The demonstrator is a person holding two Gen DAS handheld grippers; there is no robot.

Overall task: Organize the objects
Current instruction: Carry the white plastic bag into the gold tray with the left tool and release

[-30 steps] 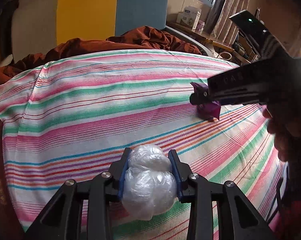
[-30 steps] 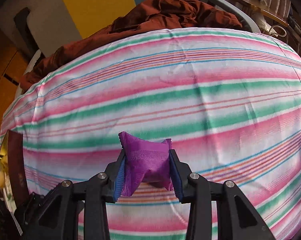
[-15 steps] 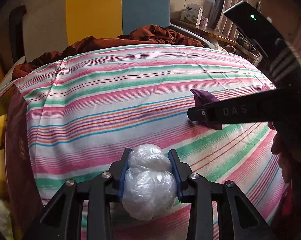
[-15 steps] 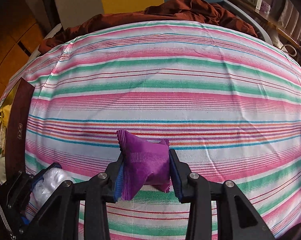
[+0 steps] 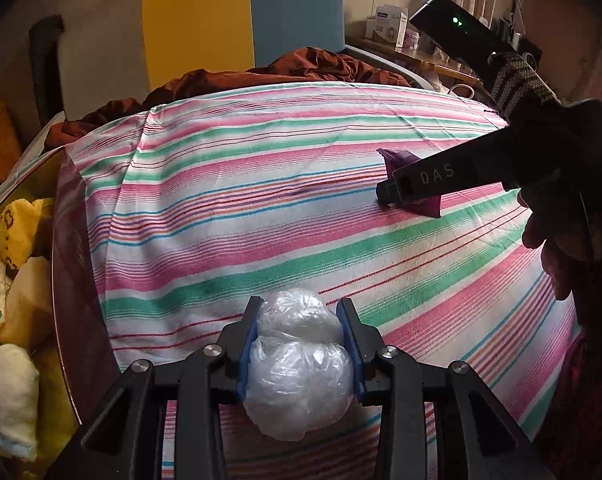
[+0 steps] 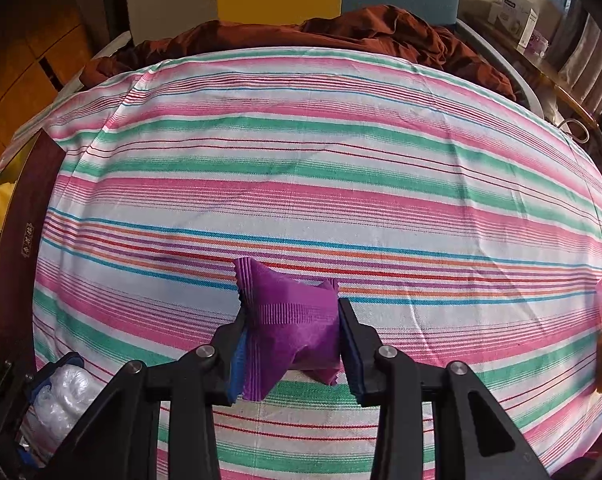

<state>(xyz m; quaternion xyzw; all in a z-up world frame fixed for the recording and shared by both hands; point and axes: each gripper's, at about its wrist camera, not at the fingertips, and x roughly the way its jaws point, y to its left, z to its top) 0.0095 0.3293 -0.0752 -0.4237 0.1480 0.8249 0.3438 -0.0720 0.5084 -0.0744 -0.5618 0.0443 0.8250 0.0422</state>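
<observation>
My left gripper [image 5: 299, 340] pinches a clear plastic bundle [image 5: 297, 364] over the striped sheet [image 5: 261, 184]. At two o'clock, my right gripper [image 6: 291, 334] clamps a purple packet [image 6: 289, 328].

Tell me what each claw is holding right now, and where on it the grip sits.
Left claw: a clear plastic bag bundled up, pinched across its middle. Right claw: a purple packet, squeezed by its two sides.
</observation>
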